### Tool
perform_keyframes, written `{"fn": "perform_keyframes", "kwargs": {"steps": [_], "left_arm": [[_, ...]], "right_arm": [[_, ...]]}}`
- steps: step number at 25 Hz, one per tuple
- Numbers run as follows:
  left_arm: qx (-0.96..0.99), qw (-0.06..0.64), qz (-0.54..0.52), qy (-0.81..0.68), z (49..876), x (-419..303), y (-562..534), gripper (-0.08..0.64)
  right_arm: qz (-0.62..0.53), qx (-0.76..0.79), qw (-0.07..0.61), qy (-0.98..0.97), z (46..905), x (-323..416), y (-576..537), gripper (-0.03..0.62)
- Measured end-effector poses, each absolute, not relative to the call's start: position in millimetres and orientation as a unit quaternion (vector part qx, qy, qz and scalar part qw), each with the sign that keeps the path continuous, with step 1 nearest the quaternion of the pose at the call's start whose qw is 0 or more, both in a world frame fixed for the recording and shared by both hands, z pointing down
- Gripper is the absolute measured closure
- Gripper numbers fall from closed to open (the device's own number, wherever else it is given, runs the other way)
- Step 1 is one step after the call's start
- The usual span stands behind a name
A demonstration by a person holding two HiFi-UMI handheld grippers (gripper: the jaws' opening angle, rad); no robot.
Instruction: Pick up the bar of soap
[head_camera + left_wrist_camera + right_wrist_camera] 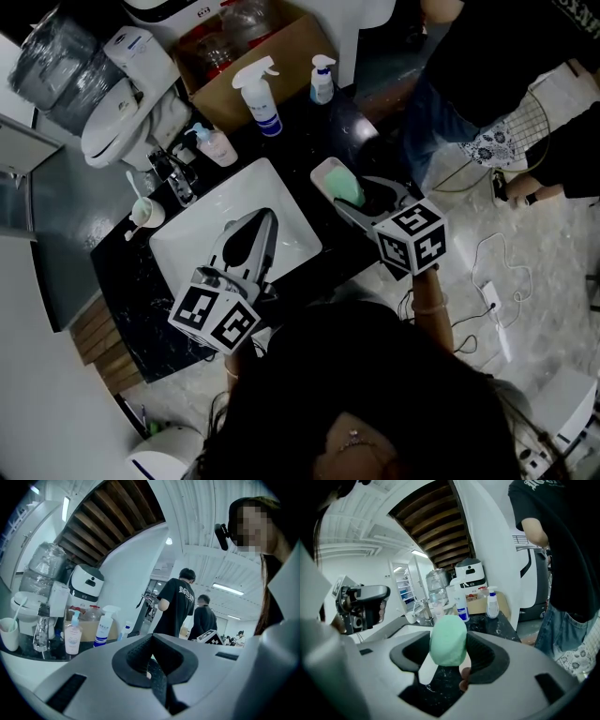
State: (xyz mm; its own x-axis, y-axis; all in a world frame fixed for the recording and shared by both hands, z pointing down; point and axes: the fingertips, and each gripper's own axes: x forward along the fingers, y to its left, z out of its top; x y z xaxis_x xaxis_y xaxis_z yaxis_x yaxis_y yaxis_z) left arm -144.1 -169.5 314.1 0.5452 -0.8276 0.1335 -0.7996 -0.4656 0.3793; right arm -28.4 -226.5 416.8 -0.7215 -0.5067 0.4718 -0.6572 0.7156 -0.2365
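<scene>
A pale green bar of soap sits between the black pads of my right gripper, which is shut on it. In the head view the soap is at the near end of a white soap dish on the black counter; I cannot tell whether it still touches the dish. My left gripper hovers over the white sink basin. Its jaws are shut with nothing between them.
Two spray bottles, a pink pump bottle, a faucet and a cup stand behind the basin. A cardboard box is at the back. A person stands to the right of the counter.
</scene>
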Motion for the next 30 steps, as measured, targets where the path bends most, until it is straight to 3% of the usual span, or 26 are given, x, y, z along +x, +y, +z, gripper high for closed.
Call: {"fn": "perform_keyframes", "kwargs": {"steps": [30], "left_arm": [[0.865,0.190,-0.027,-0.463,302.8,-141.6,-168.3,0.555]], "right_arm": [[0.222,0.226,0.008,-0.948,317.0,-41.7,-193.2,0.348]]}}
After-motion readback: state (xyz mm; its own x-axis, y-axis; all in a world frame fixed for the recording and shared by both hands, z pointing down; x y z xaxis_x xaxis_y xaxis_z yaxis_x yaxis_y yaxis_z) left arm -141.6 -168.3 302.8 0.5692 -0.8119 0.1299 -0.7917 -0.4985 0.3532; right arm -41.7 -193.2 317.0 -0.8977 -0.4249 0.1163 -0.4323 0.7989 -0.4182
